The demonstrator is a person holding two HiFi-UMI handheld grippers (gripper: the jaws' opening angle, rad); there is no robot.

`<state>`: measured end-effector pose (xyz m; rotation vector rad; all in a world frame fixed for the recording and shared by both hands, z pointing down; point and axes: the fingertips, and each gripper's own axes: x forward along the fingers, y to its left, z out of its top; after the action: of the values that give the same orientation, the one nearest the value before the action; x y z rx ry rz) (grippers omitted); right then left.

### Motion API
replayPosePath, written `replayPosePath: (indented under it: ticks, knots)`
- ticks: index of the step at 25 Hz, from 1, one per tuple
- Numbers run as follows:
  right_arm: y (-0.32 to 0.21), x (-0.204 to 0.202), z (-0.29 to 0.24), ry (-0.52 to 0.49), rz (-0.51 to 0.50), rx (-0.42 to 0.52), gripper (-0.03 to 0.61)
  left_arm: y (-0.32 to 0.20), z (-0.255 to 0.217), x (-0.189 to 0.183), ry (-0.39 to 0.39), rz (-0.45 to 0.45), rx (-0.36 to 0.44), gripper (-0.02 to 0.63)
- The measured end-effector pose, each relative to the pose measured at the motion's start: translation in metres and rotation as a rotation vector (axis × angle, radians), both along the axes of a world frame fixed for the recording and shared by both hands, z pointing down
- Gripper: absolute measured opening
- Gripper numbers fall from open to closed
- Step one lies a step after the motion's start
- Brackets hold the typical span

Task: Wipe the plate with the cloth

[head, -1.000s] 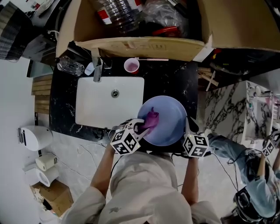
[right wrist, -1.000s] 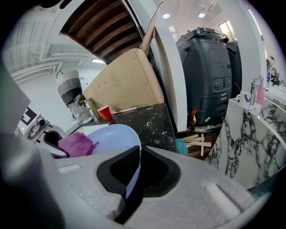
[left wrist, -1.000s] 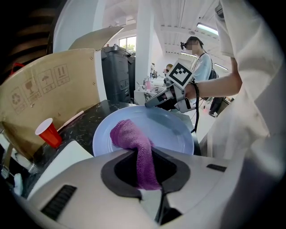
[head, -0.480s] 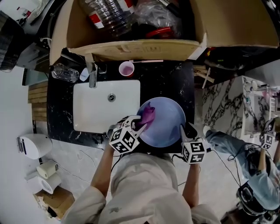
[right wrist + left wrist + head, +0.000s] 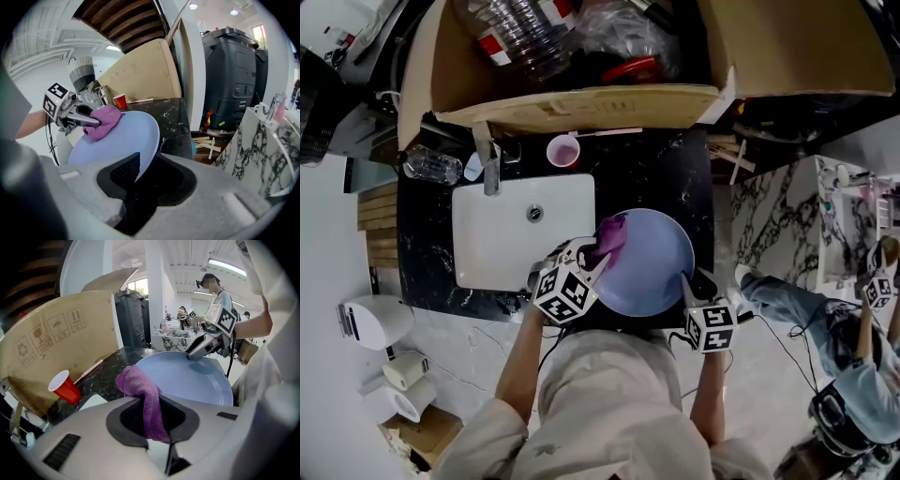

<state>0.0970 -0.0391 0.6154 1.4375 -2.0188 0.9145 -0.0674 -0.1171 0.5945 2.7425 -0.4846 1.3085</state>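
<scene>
Here my left tongs [image 5: 589,265] are clenched on the purple cloth [image 5: 611,236], which rests against the left edge of the blue plate [image 5: 652,267]. My right tongs [image 5: 687,281] grip the opposite rim, holding it just beside the white sink [image 5: 502,239].

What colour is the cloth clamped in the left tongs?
Purple. The cloth shows best in the left gripper view.
</scene>
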Motion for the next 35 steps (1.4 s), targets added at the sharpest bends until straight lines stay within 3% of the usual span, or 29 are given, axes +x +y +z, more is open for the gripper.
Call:
replayPosePath:
  ticks: [17, 35]
  knots:
    - [-0.003, 0.0, 0.0, -0.023, 0.051, 0.004, 0.098, -0.028, 0.001, 0.022, -0.009, -0.009, 0.041, 0.058]
    - [-0.004, -0.001, 0.001, -0.026, 0.081, 0.002, 0.097, -0.033, -0.004, 0.066, 0.057, 0.005, 0.038, 0.058]
